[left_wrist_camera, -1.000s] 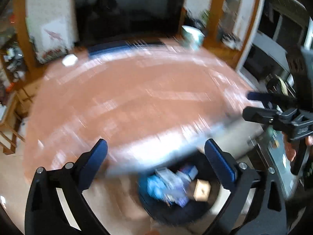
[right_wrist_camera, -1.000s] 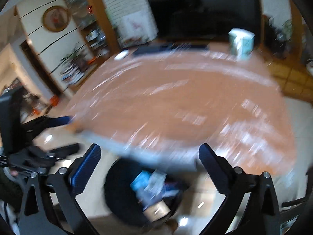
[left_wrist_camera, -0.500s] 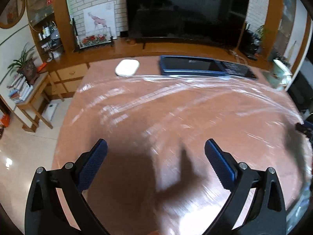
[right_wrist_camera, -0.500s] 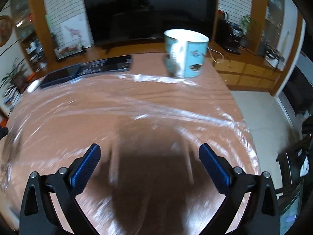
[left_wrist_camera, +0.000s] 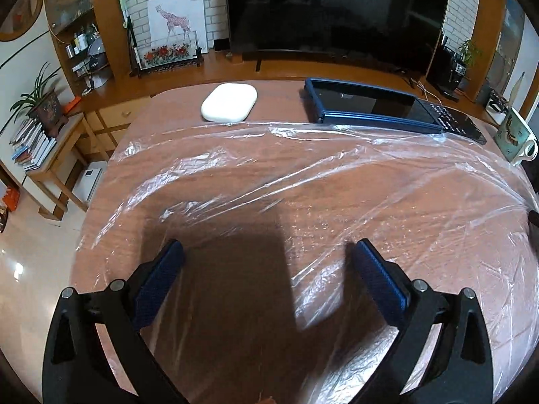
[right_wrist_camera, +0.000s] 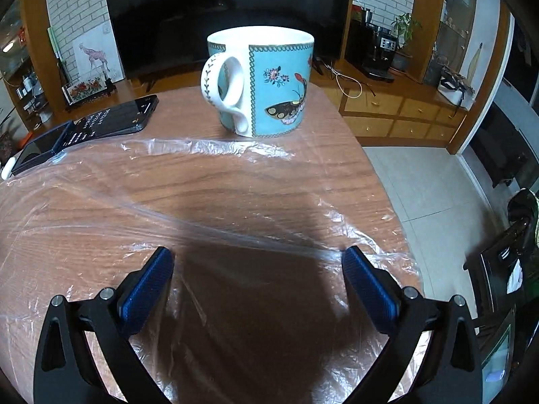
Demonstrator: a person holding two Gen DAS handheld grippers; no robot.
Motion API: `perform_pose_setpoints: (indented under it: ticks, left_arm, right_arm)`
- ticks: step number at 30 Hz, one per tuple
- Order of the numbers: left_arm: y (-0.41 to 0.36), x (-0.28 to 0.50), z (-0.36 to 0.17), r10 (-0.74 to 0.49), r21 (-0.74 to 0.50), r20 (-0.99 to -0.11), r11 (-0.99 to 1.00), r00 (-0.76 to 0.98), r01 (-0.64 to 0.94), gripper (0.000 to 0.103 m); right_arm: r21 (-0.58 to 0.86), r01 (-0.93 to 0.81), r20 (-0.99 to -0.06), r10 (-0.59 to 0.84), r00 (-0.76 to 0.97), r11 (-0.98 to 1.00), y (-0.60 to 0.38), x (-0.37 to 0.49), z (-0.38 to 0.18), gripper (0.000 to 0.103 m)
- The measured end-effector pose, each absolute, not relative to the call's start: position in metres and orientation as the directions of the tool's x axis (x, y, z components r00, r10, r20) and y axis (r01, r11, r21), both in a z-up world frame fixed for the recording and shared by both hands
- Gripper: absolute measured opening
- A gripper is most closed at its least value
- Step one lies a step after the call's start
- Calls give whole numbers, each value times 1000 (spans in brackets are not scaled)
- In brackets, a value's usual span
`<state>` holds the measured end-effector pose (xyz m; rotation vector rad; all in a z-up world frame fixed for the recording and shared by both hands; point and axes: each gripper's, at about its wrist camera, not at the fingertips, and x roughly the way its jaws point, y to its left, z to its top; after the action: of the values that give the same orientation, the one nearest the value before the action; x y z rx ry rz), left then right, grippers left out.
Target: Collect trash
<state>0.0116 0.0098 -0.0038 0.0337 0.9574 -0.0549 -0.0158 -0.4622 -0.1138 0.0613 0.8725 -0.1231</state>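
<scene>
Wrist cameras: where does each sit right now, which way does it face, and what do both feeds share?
Left wrist: rides the left hand-held gripper, low over the wooden table, facing the television; its open blue-padded fingers show.
Right wrist: rides the right hand-held gripper near the table's right edge, facing the butterfly mug; its open fingers show.
Shared: the clear plastic sheet, the mug, the dark phone, the television, the giraffe picture.

Home living room: television, wooden table, mug.
</scene>
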Motion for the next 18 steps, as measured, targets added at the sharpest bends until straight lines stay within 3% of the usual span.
perform_pose_setpoints:
  ticks: [18]
  left_arm:
    - [11,13,-4,-35,-1,-819,998,572,60,102]
  right_arm:
    - [2,133,-767,-84,636,991,-463,-15,-113,99]
